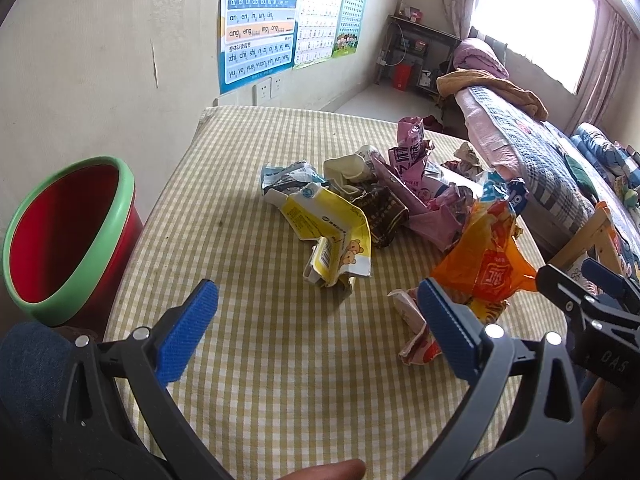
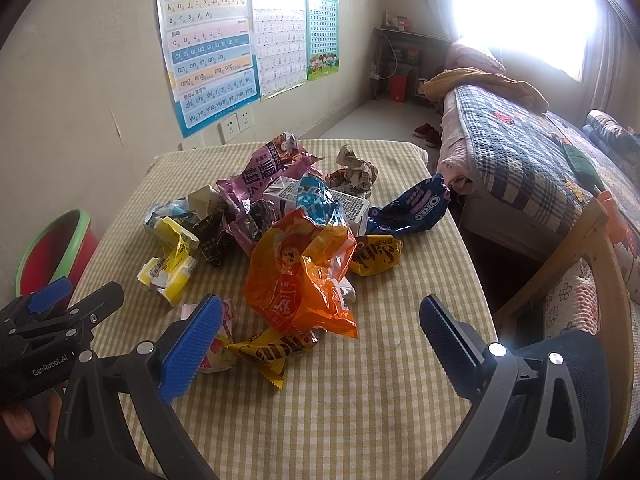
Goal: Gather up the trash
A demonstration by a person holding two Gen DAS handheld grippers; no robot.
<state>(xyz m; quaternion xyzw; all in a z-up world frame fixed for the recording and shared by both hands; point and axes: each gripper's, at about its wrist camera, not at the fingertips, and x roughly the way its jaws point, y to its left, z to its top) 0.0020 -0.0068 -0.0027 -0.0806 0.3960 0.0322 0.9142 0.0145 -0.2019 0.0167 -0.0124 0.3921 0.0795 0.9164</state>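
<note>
A checked cloth is covering the worktop (image 2: 360, 400), where crinkled foil wrappers (image 2: 304, 276) are lying heaped mid-surface. I'm holding both the left hand-held gripper (image 1: 318, 320) and right hand-held gripper (image 2: 320, 336) wide and empty. A round red bin (image 1: 68, 236) is standing beside the worktop's left edge.

Both wrist cams, near, same trash pile (image 1: 400, 204)

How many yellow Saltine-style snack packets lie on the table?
2: one packet right of the orange bag, one packet in front of it. Others may be hidden under the pile.
</note>
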